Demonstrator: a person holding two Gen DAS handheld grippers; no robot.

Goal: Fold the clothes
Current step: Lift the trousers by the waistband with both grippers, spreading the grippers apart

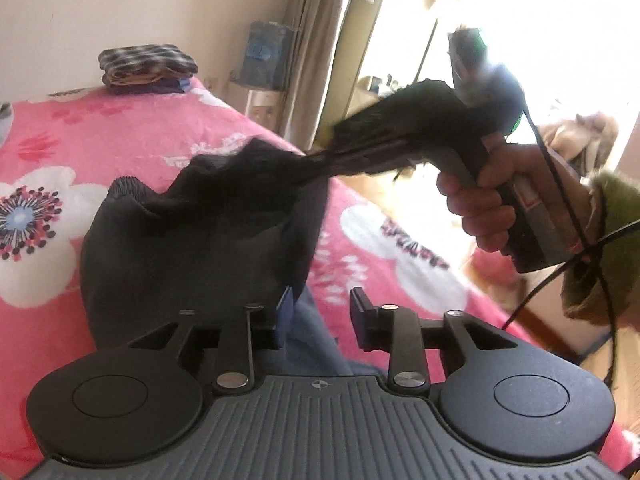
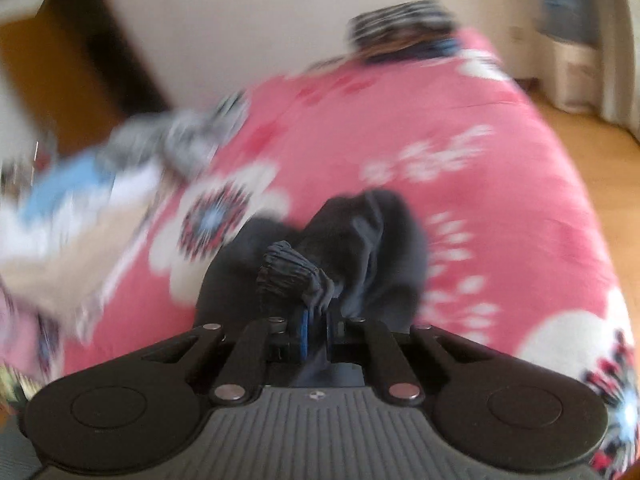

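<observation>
A black garment [image 1: 192, 232] with a ribbed hem hangs over the pink floral bed [image 1: 120, 128]. My left gripper [image 1: 320, 312] is open; the cloth's edge brushes the outside of its left finger [image 1: 286, 306] and nothing is pinched between the pads. At the right of this view, a hand [image 1: 476, 204] holds my right gripper [image 1: 360, 136], blurred, with the garment pulled taut from it. The right wrist view shows that gripper [image 2: 316, 332] shut on the bunched ribbed edge of the garment [image 2: 288, 276], while the rest of the garment droops onto the bed [image 2: 400, 120].
A stack of folded clothes [image 1: 148, 66] [image 2: 404, 28] sits at the bed's far end by the wall. Loose unfolded clothes [image 2: 120, 168] lie blurred at the bed's left side. A curtain [image 1: 316, 40] and bright window are to the right, with wooden floor [image 2: 592, 152] beyond the bed edge.
</observation>
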